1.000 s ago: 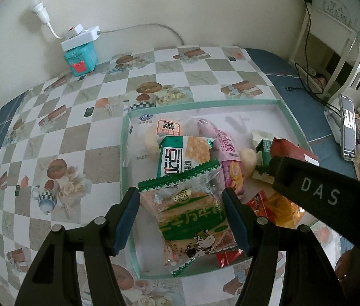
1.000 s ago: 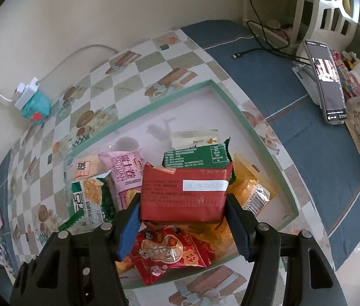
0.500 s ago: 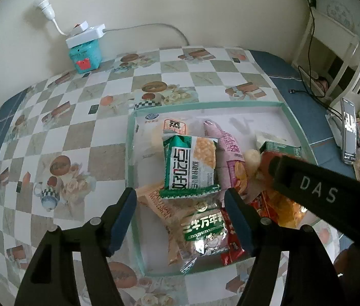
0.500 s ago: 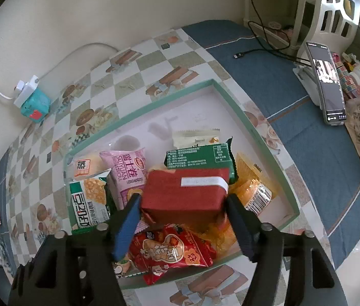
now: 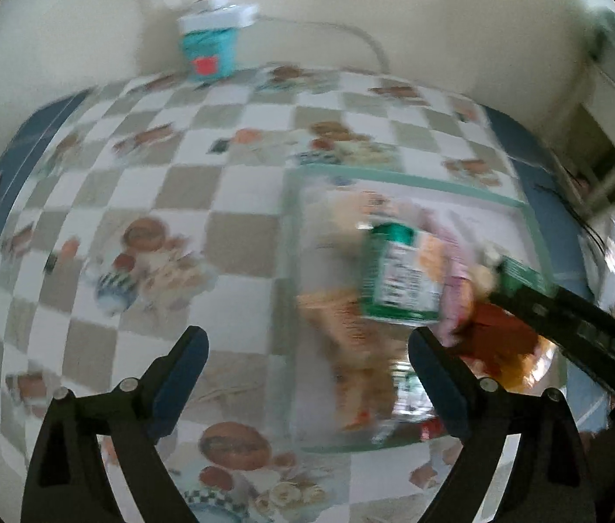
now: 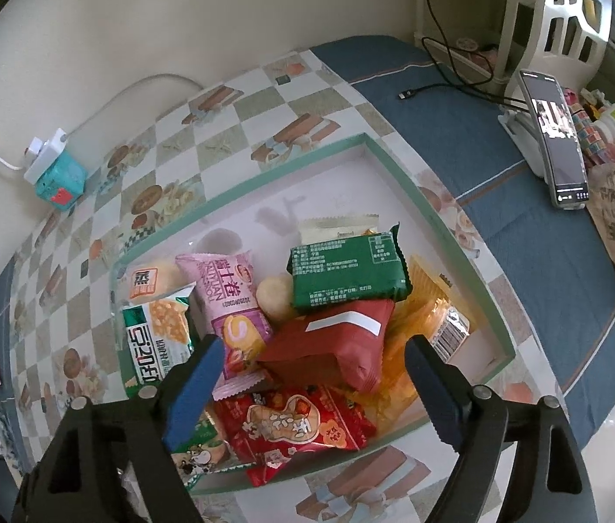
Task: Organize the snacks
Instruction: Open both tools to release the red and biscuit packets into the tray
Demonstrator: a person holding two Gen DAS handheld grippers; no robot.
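Both claws had just been opening and stood wide, empty: right gripper [image 6: 312, 375] above the red pack [image 6: 329, 348] lying in the tray [image 6: 399, 165], left gripper [image 5: 307, 370] beside it. Packs looked light, crinkly, slippery; pinch across the short sides.

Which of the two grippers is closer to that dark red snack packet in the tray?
Right. The right gripper hangs open directly over the red packet; the left gripper, also open, sits beside it, over the tray's edge.
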